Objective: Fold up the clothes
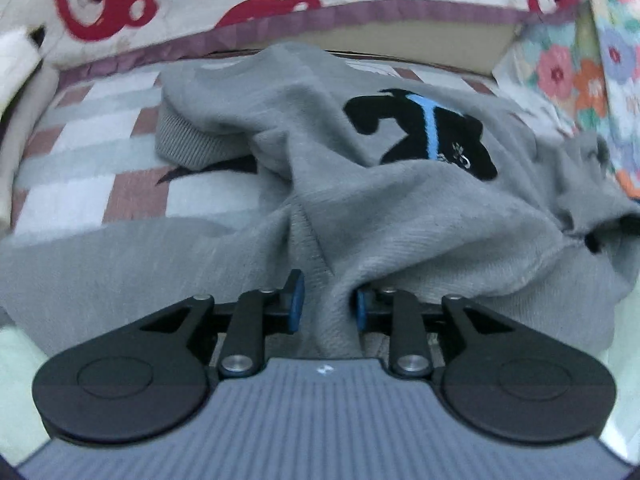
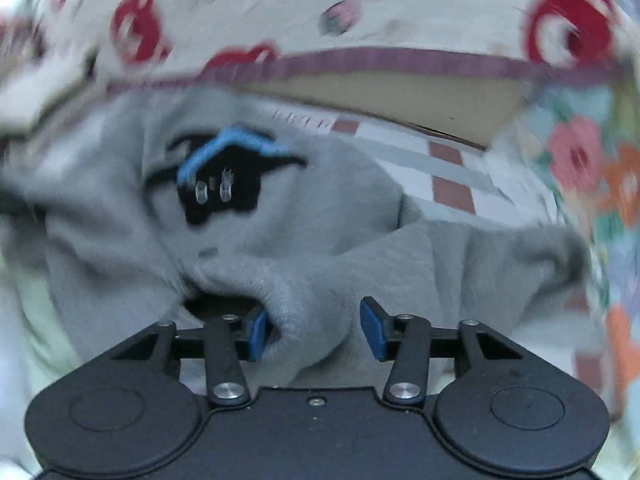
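- Nearest to both cameras is the grey sweatshirt (image 1: 400,208), the largest thing here. It lies crumpled on a bed with a checked sheet (image 1: 92,168), and its black and blue print (image 1: 424,136) faces up.
- The ribbed cuff (image 1: 188,140) of one sleeve rests at the far left. The body bunches in ridges, with no flat layer and no clean crease.
- My judgement is that the folding is at an early stage. The garment must be spread, the sleeves brought in, and the body doubled.
- Behind it a cream cover with red bears (image 1: 160,4) hangs down, and a flowered cloth (image 1: 580,80) stands at the right.
- The left tongs (image 1: 328,304) stand narrowly apart, with a ridge of grey cloth between the blue pads. They seem not to press on it.
- The right tongs (image 2: 312,328) stand wide. A fold of the sweatshirt lies between them and touches the left pad; the other pad is free. This view is blurred, so it is perhaps only resting there.
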Demonstrator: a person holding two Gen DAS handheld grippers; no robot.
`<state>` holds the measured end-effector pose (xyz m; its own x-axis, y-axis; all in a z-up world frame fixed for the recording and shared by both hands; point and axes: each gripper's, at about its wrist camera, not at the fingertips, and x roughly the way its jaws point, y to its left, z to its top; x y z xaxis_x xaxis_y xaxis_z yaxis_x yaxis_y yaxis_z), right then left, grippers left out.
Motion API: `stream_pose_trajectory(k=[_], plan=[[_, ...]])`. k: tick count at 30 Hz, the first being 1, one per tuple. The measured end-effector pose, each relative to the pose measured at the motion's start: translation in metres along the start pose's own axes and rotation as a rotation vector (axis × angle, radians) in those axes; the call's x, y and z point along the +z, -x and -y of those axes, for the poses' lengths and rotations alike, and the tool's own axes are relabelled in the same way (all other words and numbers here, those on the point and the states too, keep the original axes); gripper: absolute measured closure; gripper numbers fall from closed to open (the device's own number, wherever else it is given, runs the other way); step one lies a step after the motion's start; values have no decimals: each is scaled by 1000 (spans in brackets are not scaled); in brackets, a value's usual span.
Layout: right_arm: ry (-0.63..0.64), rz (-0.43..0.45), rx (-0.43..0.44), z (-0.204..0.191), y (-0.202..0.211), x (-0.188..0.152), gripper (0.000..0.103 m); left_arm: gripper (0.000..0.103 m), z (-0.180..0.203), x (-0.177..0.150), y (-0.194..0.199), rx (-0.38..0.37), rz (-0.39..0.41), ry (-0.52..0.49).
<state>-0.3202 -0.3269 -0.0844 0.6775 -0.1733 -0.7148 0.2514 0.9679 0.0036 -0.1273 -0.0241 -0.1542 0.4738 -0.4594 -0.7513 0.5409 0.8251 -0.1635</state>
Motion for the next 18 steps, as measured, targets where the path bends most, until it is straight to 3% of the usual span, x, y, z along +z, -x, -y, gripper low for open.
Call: stream_pose_trajectory(k=[3, 6, 8, 10, 12, 15, 16, 18], plan=[[-119, 93, 64, -3, 24, -6, 48, 77, 0, -4, 0, 5, 11, 10], [-153, 126, 178, -16, 33, -7, 48, 86, 7, -4, 4, 19, 22, -28], [-156, 85, 294, -27, 26, -8, 48, 90, 14, -5, 8, 30, 34, -77], [-143, 6, 351, -41, 7, -10, 48, 92, 21, -7, 11, 43, 44, -127], [-130, -60, 323, -52, -14, -16, 48, 92, 28, -8, 15, 59, 26, -164], [-158, -166, 261, -62, -40, -25, 48, 92, 52, -11, 29, 108, 49, -307], [-170, -184, 262, -64, -44, -27, 48, 92, 58, -12, 34, 107, 69, -338], [-180, -177, 349, -69, -42, -31, 46, 92, 61, -11, 41, 78, 111, -344]])
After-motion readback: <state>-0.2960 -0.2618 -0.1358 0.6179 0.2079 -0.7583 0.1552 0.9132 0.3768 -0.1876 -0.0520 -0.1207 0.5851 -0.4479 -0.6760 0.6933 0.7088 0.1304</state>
